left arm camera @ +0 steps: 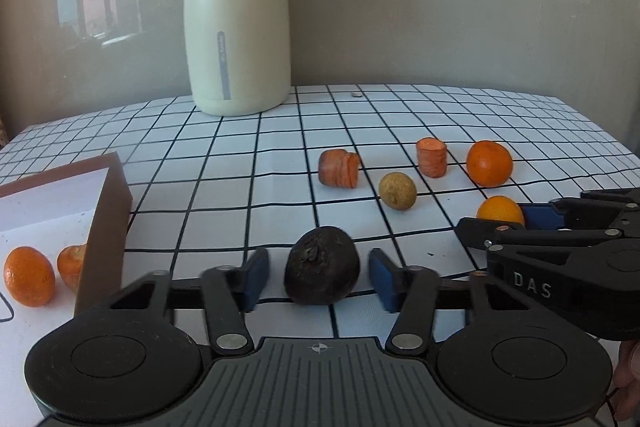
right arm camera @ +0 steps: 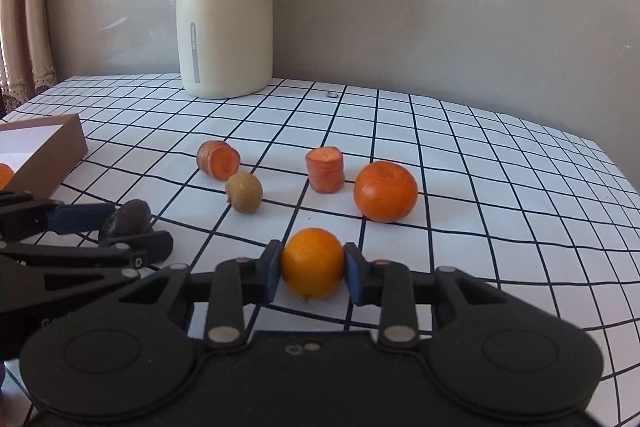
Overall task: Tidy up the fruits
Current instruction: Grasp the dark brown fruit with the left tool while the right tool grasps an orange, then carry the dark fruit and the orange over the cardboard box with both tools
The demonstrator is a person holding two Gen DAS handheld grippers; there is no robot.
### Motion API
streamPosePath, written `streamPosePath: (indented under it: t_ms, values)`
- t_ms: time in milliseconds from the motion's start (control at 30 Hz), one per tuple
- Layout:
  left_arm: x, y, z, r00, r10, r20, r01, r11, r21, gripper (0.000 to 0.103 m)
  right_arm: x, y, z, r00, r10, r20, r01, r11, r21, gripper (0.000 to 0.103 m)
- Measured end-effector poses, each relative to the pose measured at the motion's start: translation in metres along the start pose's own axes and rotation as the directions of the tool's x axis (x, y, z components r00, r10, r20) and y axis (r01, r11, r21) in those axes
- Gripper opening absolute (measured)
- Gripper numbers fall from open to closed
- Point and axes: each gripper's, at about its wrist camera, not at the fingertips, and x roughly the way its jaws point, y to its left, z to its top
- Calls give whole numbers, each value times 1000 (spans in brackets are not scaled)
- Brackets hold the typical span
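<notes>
A dark, wrinkled round fruit (left arm camera: 322, 267) lies on the checked tablecloth between the blue pads of my left gripper (left arm camera: 318, 279), with a gap on each side, so the gripper is open. In the right wrist view a small orange (right arm camera: 312, 263) sits between the pads of my right gripper (right arm camera: 312, 267), and both pads touch its sides. The two grippers stand side by side, the left gripper (right arm camera: 124, 227) at the lower left of the right wrist view. A brown box (left arm camera: 108, 227) at the left holds an orange (left arm camera: 29, 275) and a carrot piece (left arm camera: 72, 265).
On the cloth beyond lie two carrot chunks (left arm camera: 340, 169) (left arm camera: 432, 157), a yellow-brown round fruit (left arm camera: 397, 191) and a bigger mandarin (left arm camera: 489, 163). A cream thermos jug (left arm camera: 236, 27) stands at the back by the wall, with a small coin-like object (left arm camera: 356, 93) to its right.
</notes>
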Motion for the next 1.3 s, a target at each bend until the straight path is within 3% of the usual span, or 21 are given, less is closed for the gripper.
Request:
streamPosePath:
  t_ms: [467,867,1300]
  values:
    - [-11,2,-3,999,-3,35,3,1000,-7,38,-11,-3,-4,1000,-5,-3,5,1000,20,23]
    - [-58,6,-6,995,-20,100,19,1000,14,38,-54,-1,-4,998,-21,67,19,999,37,23]
    - [-95,0,-10,989,-26,144,19,999,50,38,-87,1,-13,995,-40,88,36,998,54,23]
